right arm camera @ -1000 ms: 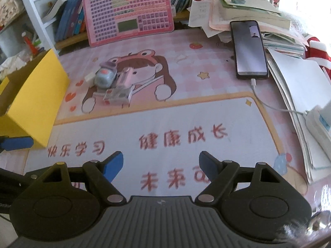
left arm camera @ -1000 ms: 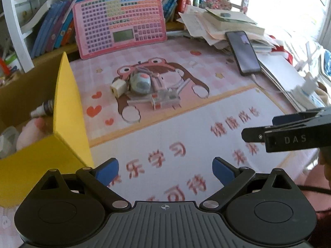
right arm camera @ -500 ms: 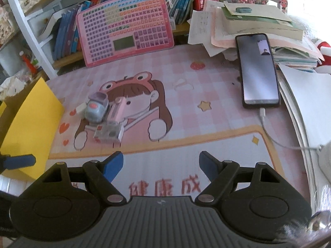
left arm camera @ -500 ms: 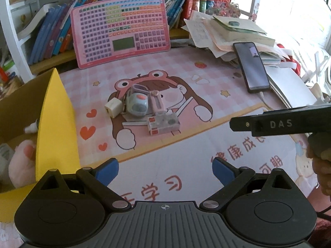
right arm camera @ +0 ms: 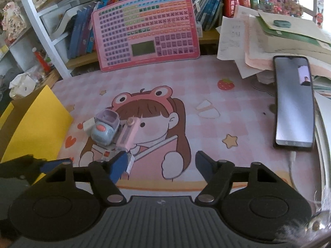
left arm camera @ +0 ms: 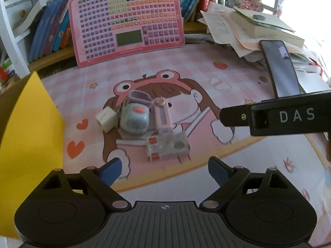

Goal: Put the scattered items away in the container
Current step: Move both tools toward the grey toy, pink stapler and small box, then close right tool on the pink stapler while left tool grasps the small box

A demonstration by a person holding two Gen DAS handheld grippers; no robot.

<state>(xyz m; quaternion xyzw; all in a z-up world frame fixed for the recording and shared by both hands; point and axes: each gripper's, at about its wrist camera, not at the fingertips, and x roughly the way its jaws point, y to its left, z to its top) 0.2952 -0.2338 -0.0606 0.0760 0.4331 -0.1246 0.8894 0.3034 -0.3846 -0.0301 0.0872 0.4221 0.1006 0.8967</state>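
Scattered small toys and a clear plastic box [left arm camera: 168,147] lie clustered mid-way on the pink cartoon desk mat [left arm camera: 206,76], right of the yellow cardboard container [left arm camera: 31,124], before a bookshelf, while the left gripper [left arm camera: 164,170] and right gripper [right arm camera: 160,163] hover, jaws closing on nothing.

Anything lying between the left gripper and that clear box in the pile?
Nothing: in the left wrist view, only bare printed mat separates the left gripper from the clear box.

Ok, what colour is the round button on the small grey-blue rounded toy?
Coral-orange, on the small grey-blue rounded toy; clearest in the left wrist view.
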